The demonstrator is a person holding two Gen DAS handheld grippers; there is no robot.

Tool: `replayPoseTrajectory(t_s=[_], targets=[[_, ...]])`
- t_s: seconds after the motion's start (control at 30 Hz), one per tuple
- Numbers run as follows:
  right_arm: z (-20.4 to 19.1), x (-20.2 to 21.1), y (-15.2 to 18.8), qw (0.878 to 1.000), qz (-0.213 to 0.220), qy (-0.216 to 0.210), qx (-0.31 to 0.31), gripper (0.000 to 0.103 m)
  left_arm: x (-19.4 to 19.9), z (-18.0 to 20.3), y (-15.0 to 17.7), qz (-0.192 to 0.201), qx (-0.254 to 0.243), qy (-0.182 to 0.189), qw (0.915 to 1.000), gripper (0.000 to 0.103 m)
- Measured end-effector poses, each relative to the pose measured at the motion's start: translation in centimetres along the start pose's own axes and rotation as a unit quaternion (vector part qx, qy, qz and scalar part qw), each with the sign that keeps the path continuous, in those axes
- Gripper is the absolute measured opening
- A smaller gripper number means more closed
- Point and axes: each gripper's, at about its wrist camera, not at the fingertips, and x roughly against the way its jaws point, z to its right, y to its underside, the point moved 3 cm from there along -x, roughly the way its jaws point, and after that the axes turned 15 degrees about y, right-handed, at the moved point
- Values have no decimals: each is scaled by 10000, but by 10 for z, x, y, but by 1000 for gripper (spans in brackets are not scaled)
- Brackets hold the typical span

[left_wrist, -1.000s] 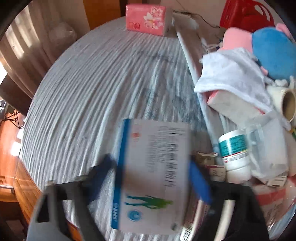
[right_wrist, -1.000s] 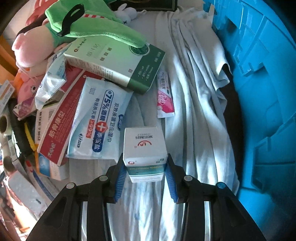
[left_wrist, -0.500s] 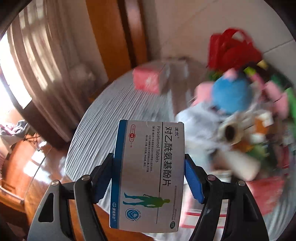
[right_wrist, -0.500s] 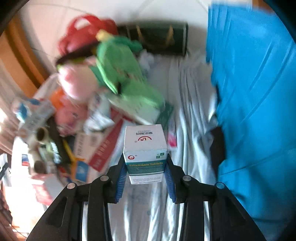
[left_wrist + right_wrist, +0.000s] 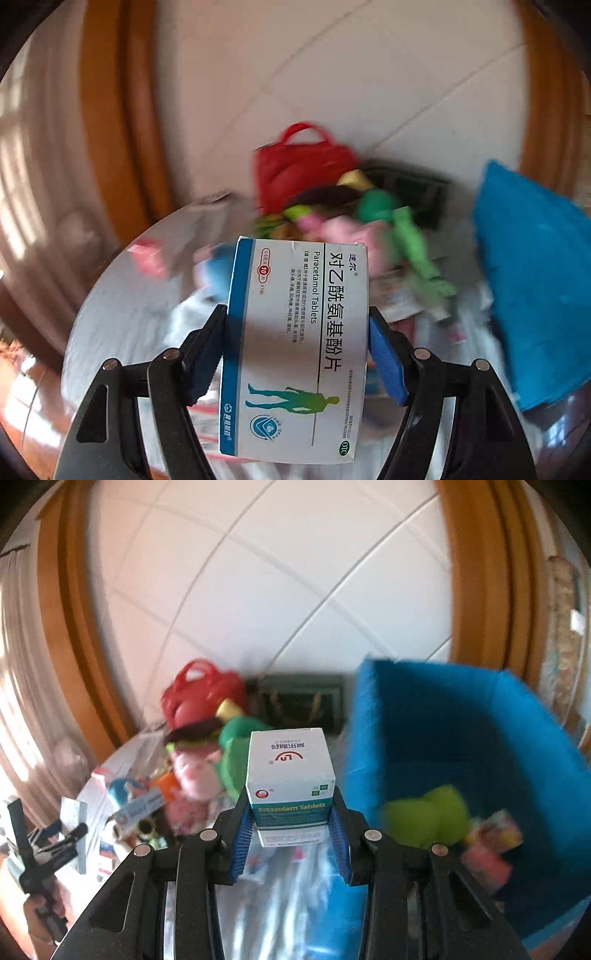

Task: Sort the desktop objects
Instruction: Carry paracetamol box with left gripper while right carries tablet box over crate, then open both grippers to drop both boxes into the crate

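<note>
Left claw point(image 5: 297, 356): two black arms with ribbed blue pads point(image 5: 388, 363), pinching one flat carton by its long edges, held up off the surface.
Paracetamol box point(image 5: 299, 350): one; thin white cardboard rectangle, blue stripe down one edge, green-to-blue walking-figure graphic, "Paracetamol Tablets" print, OTC mark in a corner.
Right claw point(image 5: 290, 821): same build, blue ribbed pads point(image 5: 242, 840) pressed on the lower sides of one small carton, held in the air in front of the bin.
Estazolam box point(image 5: 290, 779): one; near-cubic white cardboard, teal band reading "Estazolam Tablets", red arc logo on top face.
Blue bin point(image 5: 461, 716): one; rigid blue walls, open top, just right of the right claw; soft lime-green item point(image 5: 428, 818) and one pink-yellow packet point(image 5: 491, 840) inside, both blurred.
Surface point(image 5: 122, 306): round, covered in pale ribbed cloth.
Clutter pile point(image 5: 192, 771): behind both claws; one red plastic basket point(image 5: 199, 692) with handle, one pink plush point(image 5: 195, 775), one green plush point(image 5: 236, 746), loose cartons and packets too blurred to count.
Dark box point(image 5: 299, 701): one, rectangular, against the wall behind the pile.
Wall point(image 5: 295, 572): white tiles with diagonal grout lines, orange-brown wood frame on both sides.
Curtain point(image 5: 33, 166): pleated fabric, far left.
Left claw in right view point(image 5: 44, 845): visible low at the left edge, its grip hard to read there.
</note>
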Motion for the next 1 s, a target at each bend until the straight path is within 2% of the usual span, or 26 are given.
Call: replayPoseTrajectory(t_s=[0.17,0.33,0.4,0.5,0.57,0.7,0.8,0.9,1.0], targets=[[83,8,-21,9988,174,412,173,37,-4,119,-36,226,-336,773,9962,72],[171,-22,-49,9974,-192,530,448,37,-9,250,-87,362,-671,1598,9842,72],[195,-39,-57,9959,-369,568,593,37,-20,301,-107,204,-804,1925,9778,72],[231,-86,-69,9911,-862,621,803,37,-50,368,-130,-351,-883,2260,9695,72],[251,-112,-71,9878,-1183,601,811,37,-88,405,-142,-838,-966,2269,9655,72],[274,-189,-63,9759,-1864,740,863,37,-174,466,-148,-1739,-1162,1902,9592,72],[289,-236,-52,9652,-2320,831,873,37,-234,489,-147,-2233,-1031,1699,9543,72],[293,-281,-37,9536,-2678,970,973,37,-296,501,-136,-2702,-1009,1269,9491,72],[292,-314,-24,9432,-2936,1085,1116,37,-350,501,-114,-3177,-1059,938,9376,72]])
